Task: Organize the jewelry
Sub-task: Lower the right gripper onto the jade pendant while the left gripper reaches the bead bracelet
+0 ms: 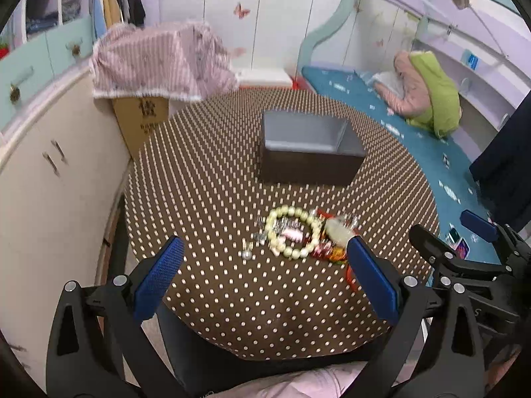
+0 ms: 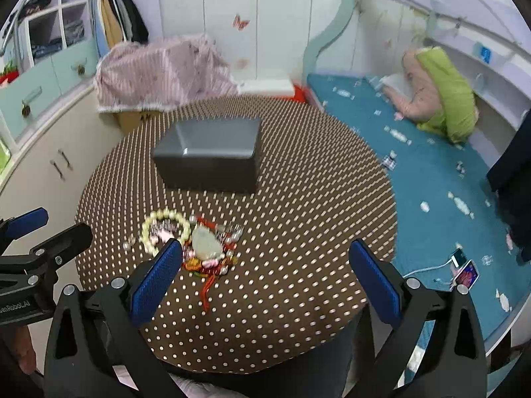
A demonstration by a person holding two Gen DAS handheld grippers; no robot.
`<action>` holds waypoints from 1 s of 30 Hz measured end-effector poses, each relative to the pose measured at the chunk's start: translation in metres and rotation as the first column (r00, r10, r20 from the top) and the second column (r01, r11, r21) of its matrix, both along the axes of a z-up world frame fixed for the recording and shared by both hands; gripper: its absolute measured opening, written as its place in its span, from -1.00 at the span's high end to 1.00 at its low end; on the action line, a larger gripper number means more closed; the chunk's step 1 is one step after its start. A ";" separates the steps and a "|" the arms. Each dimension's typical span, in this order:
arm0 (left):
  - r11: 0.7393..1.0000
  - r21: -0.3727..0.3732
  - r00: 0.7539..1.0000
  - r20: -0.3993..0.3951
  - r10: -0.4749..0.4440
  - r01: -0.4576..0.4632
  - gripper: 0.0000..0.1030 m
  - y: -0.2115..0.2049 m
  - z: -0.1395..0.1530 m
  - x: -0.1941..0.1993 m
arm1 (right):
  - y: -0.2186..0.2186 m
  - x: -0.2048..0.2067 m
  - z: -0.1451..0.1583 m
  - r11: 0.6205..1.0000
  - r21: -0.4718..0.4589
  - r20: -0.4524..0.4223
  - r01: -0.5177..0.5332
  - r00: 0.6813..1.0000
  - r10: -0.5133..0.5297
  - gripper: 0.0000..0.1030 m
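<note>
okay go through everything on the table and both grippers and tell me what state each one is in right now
Grey box: open, looks empty, upright on the table.
Bead bracelet: lying flat, ungrasped.
Jewelry pile: heaped loose beside the bracelet, outside the box.
Left gripper: open, holding nothing.
Right gripper: open, holding nothing.
</note>
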State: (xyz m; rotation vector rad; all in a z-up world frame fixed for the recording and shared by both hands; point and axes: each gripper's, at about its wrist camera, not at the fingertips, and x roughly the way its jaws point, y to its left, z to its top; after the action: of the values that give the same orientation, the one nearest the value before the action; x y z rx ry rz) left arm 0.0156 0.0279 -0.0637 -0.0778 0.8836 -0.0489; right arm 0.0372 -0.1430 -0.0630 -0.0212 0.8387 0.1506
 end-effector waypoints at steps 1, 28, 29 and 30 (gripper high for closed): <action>1.000 -0.004 1.000 -0.022 -0.002 0.002 -0.91 0.002 -0.007 0.004 | 0.002 0.003 -0.005 1.000 0.005 -0.016 -0.009 1.000 0.009 -0.87; 0.996 -0.058 0.967 -0.241 -0.078 0.065 -0.28 0.017 -0.086 0.076 | 0.043 0.060 -0.070 0.983 0.069 -0.216 -0.169 0.960 0.180 0.39; 0.995 -0.072 0.968 -0.233 -0.090 0.075 -0.26 0.015 -0.085 0.078 | 0.042 0.060 -0.070 0.983 0.075 -0.217 -0.168 0.959 0.181 0.43; 0.994 -0.077 0.969 -0.229 -0.097 0.082 -0.21 0.013 -0.084 0.080 | 0.041 0.061 -0.069 0.983 0.081 -0.217 -0.167 0.959 0.180 0.43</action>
State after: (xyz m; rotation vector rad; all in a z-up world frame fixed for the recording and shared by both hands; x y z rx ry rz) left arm 0.0960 0.0407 -0.1476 -0.1078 1.1199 -0.1564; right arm 0.0985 -0.1018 -0.1325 -0.0202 1.0571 0.3493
